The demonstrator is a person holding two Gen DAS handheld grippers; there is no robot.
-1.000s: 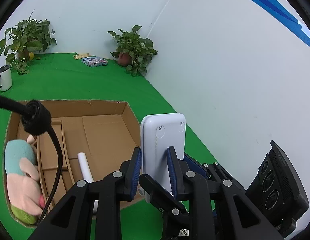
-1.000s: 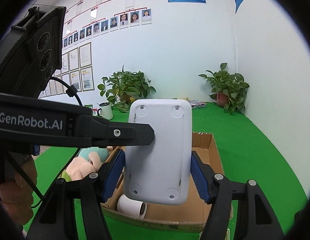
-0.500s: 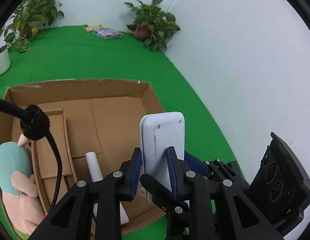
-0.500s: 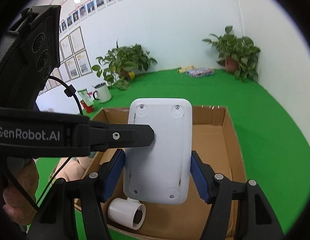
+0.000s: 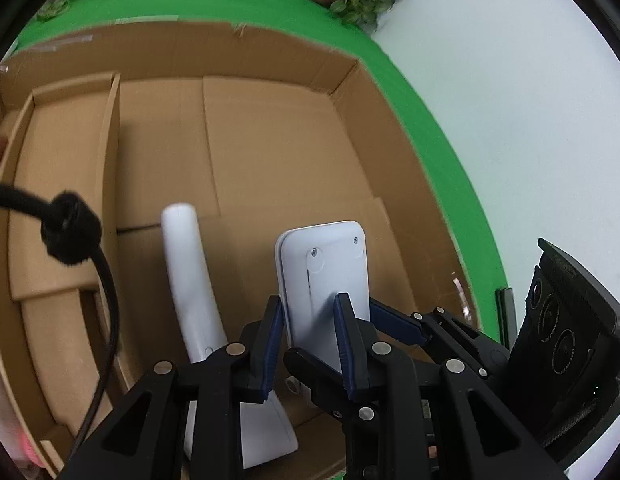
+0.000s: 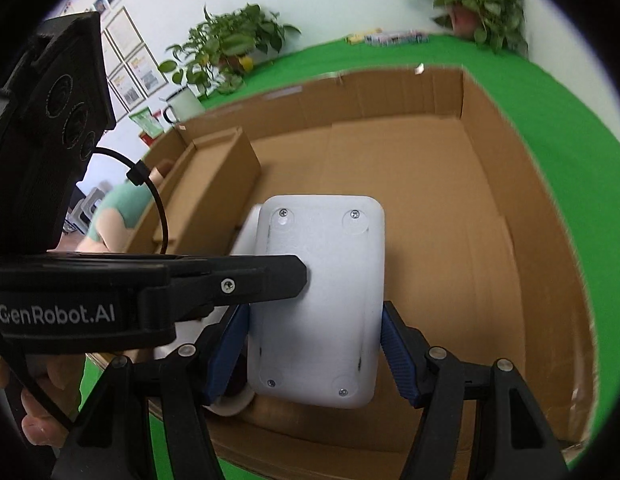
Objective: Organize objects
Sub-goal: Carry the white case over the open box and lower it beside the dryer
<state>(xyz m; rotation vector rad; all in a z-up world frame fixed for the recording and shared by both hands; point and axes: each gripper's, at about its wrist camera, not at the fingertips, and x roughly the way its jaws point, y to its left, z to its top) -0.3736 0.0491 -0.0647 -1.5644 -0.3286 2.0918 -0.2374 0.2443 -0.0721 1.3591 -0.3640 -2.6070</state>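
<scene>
Both grippers hold one white flat plastic device (image 5: 324, 276), screws showing on its back (image 6: 318, 304). My left gripper (image 5: 310, 320) is shut on its thin edges. My right gripper (image 6: 314, 344) is shut on its wide sides. The device hangs over the open cardboard box (image 5: 269, 128), above the box floor (image 6: 430, 208). A white roll (image 5: 189, 280) lies in the box just left of the device; it shows below the device in the right wrist view (image 6: 229, 400).
A cardboard divider insert (image 5: 105, 168) stands in the box's left part. A plush toy (image 6: 117, 212) lies beyond it. Green floor (image 6: 550, 112) surrounds the box. Potted plants (image 6: 229, 44) and a mug (image 6: 181, 106) stand by the wall.
Both grippers have carried the white device forward and down, from above the box's near edge to inside the box over its floor. The grip on it is unchanged.
</scene>
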